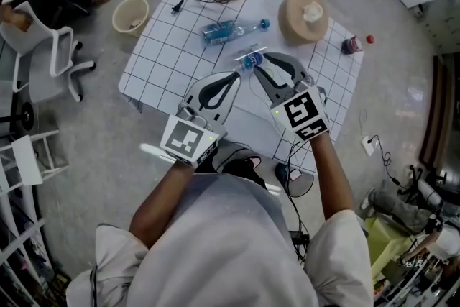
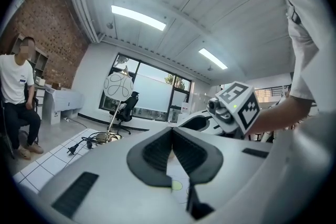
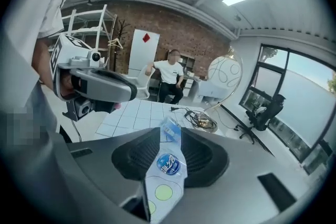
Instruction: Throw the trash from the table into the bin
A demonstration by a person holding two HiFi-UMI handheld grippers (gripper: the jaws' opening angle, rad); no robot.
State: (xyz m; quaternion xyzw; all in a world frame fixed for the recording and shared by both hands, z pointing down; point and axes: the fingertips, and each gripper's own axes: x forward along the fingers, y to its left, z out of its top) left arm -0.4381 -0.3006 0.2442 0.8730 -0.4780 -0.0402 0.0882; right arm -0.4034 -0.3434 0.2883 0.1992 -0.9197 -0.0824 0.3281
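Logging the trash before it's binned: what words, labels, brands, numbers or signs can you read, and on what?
Nothing reads clearly.
Small bottle at the right claw: round blue label, white characters, too blurred.
Larger bottle on the table: blue label, too small.
Red diamond sign on the white panel: too small.
Marker cubes: square patterns, no words.
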